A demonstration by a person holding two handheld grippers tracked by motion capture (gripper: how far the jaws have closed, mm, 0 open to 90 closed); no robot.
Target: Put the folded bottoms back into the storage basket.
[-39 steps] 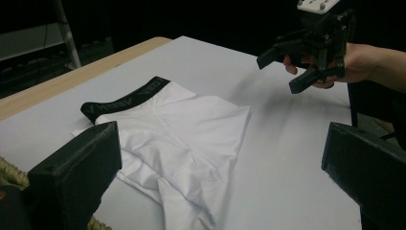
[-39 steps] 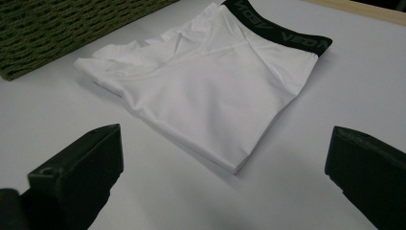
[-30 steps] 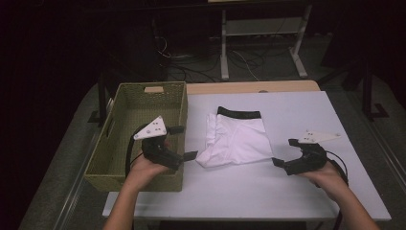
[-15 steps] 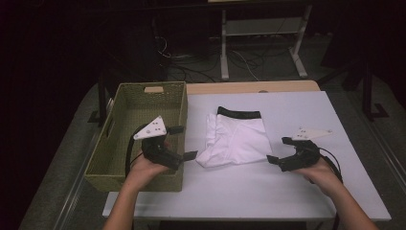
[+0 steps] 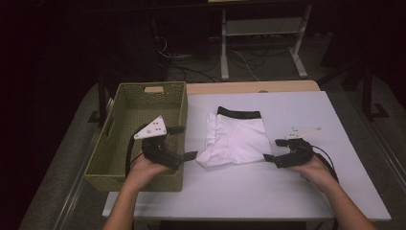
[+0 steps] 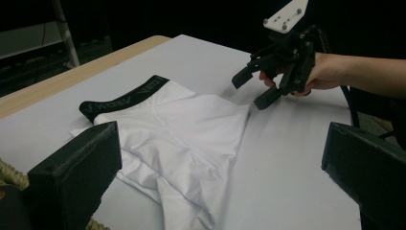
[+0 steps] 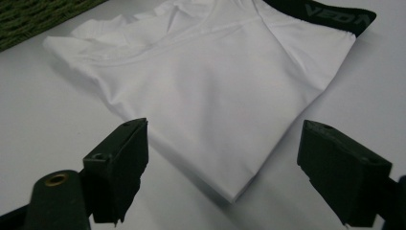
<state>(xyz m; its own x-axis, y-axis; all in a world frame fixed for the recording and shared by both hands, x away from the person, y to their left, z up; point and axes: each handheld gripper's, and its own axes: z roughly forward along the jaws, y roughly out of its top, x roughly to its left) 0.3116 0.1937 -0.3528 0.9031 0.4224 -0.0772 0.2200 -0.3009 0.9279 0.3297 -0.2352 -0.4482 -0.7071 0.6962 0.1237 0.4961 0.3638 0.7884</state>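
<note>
White folded briefs (image 5: pixel 237 136) with a black waistband (image 5: pixel 239 114) lie flat on the white table (image 5: pixel 287 191). My left gripper (image 5: pixel 183 143) stands open above the basket's right wall, with its jaws pointing at the garment's left edge. Along those jaws the briefs (image 6: pixel 191 134) lie just ahead of the left gripper (image 6: pixel 220 177), untouched. My right gripper (image 5: pixel 274 150) is low at the garment's near right corner. Its jaws have just been closing. In the right gripper view that corner of the briefs (image 7: pixel 215 86) lies between the jaws of the right gripper (image 7: pixel 225 177), and the pads stand clear of the cloth.
A woven olive basket (image 5: pixel 139 115) sits at the table's left, with nothing in it. A wooden strip (image 5: pixel 253 87) runs along the far edge. Beyond it are a metal stand (image 5: pixel 261 33) and floor cables. Bare tabletop spreads right of and in front of the garment.
My right gripper has moved left and slightly down to the garment's near right corner, and its jaws stand a little narrower. The left gripper and the briefs have not moved.
</note>
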